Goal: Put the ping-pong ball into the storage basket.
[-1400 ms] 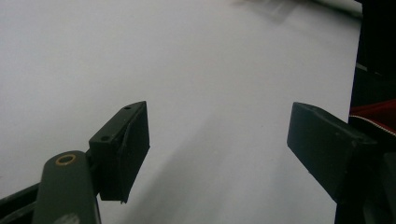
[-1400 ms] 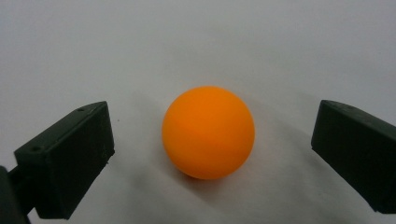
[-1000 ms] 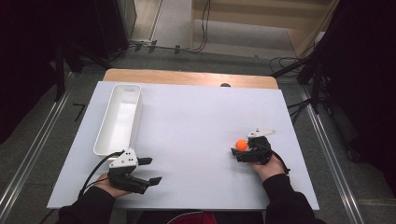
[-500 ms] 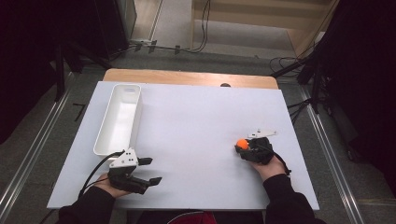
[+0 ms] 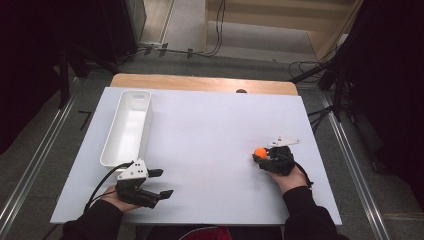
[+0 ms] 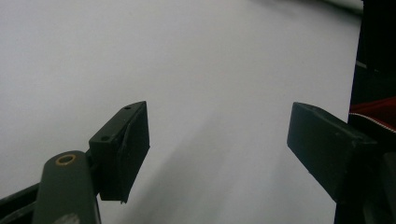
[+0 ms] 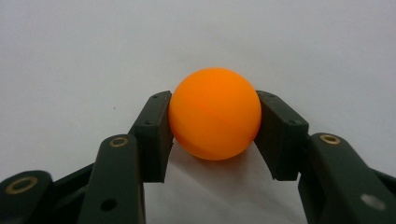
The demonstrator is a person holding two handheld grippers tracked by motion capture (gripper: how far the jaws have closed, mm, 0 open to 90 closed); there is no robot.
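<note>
Your right gripper (image 7: 212, 140) has just clamped the orange ball (image 7: 214, 120), so carry it to the white tray (image 5: 126, 131).

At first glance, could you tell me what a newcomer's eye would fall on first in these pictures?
The orange ball stands out first, clamped between the jaws of the right gripper at the right side of the white table. Next comes the long white tray at the table's far left, and the left gripper near the front left edge, its jaws wide apart over bare surface.
</note>
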